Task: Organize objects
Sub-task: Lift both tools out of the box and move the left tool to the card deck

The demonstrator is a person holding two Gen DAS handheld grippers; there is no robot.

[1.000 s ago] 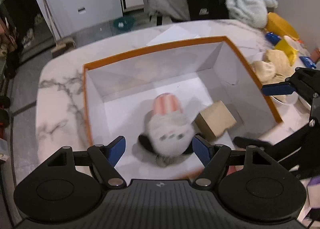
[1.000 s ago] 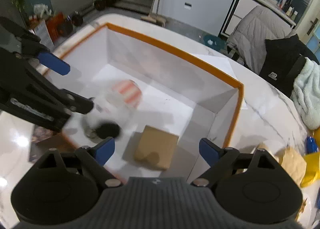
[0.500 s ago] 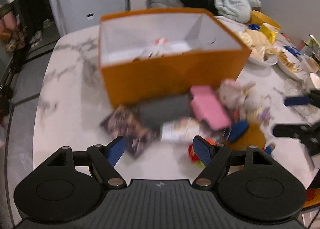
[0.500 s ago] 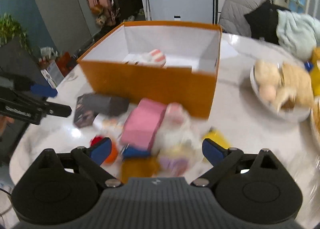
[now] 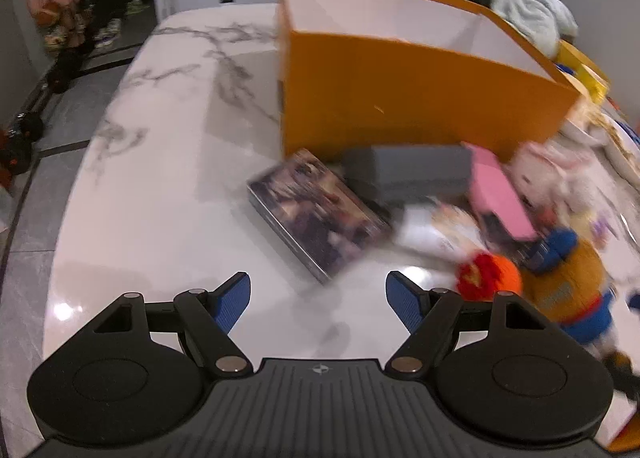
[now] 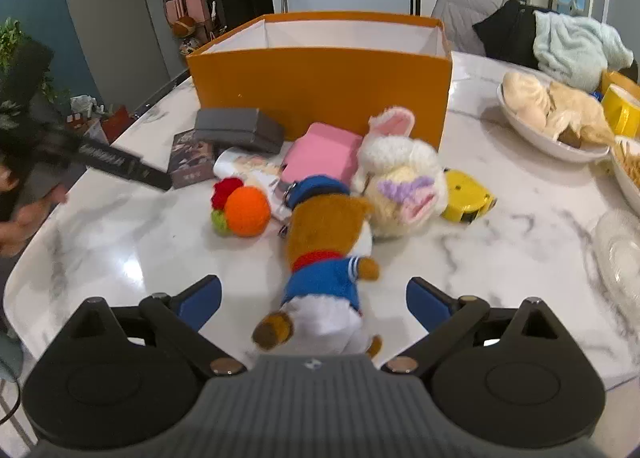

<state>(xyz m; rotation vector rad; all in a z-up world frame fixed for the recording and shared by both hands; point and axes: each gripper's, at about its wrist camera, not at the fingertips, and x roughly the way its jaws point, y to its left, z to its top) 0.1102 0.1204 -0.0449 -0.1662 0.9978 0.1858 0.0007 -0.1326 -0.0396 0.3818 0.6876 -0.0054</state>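
Note:
An orange box with a white inside stands on the marble table. In front of it lies a pile: a grey box, a dark picture box, a pink box, a white rabbit plush, an orange and red crochet ball, a yellow tape measure and a brown plush in a blue top. My right gripper hangs over the brown plush's legs, its jaws opening, pads clear of it. My left gripper is open and empty, just short of the picture box.
White plates of bread and a glass dish sit at the right of the table. A yellow container and clothes on a chair are behind them. The table's rounded edge runs along the left.
Both grippers have pulled back from above the box's inside and come down low over the table in front of it. The right jaws stand wider.

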